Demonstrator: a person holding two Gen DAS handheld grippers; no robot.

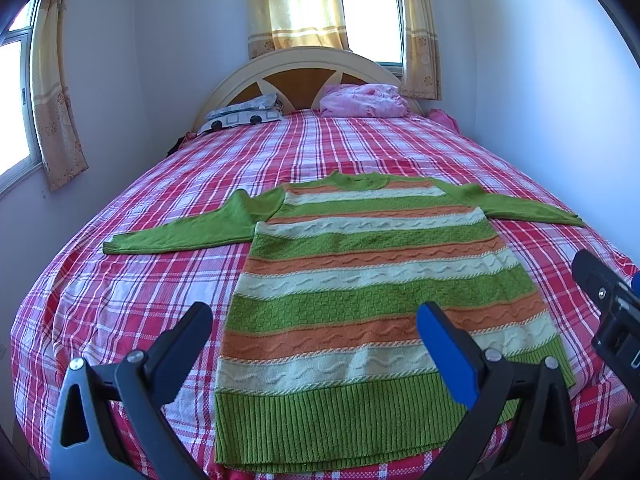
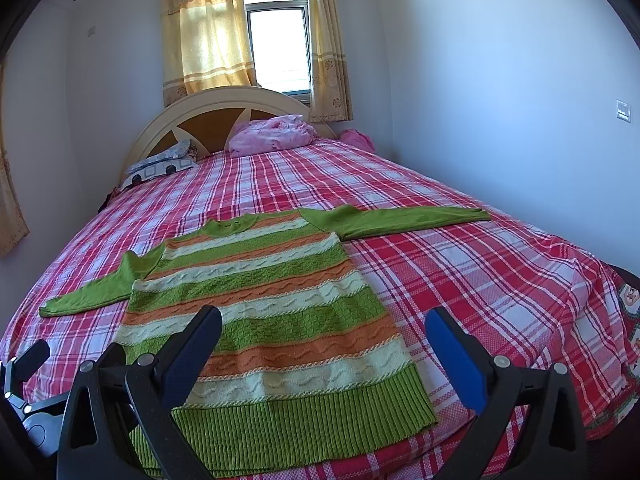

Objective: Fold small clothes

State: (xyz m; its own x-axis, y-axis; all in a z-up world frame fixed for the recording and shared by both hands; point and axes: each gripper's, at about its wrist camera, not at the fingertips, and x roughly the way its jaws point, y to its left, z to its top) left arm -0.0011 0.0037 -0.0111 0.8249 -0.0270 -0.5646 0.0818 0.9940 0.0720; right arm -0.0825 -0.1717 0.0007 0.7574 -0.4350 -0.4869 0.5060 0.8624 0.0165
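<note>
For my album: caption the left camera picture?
Open left gripper above a striped sweater spread flat on a plaid bed.

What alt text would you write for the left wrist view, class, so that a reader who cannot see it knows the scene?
A green, orange and cream striped sweater lies flat, sleeves spread, on a bed with a red plaid sheet. The open left gripper hangs above its hem, holding nothing, and part of the right gripper shows at the right edge. Pillows lie by the headboard under a curtained window.

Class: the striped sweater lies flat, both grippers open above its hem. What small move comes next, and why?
Probably lower the left hand-held gripper toward the left sleeve to fold it inward. The sweater lies spread, sleeves out, nothing folded, and both hand-held grippers, including the right, hold nothing.
</note>
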